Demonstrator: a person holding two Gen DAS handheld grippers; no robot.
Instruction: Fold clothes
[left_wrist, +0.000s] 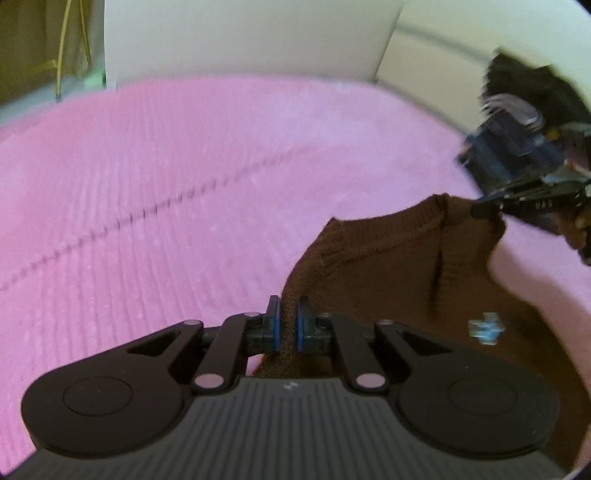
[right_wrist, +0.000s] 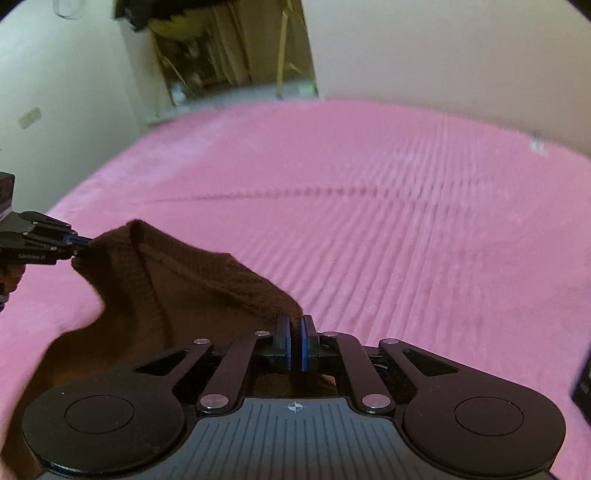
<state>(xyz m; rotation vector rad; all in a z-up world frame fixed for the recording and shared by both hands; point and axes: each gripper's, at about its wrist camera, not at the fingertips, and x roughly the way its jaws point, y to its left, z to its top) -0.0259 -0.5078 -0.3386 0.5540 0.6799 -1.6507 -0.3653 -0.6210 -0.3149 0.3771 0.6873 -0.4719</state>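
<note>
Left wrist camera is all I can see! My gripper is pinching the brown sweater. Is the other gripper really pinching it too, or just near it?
Observer: Really pinching. In the right wrist view the right gripper is shut on the brown sweater, on a peak of its edge.
Operator: What's behind the bed on that side?
Observer: An open doorway in the white wall, with yellowish things inside, too blurry to name.
Operator: Can you see my gripper from there?
Observer: Yes, the left gripper is at the left edge, gripping the sweater's other corner above the pink blanket.
</note>
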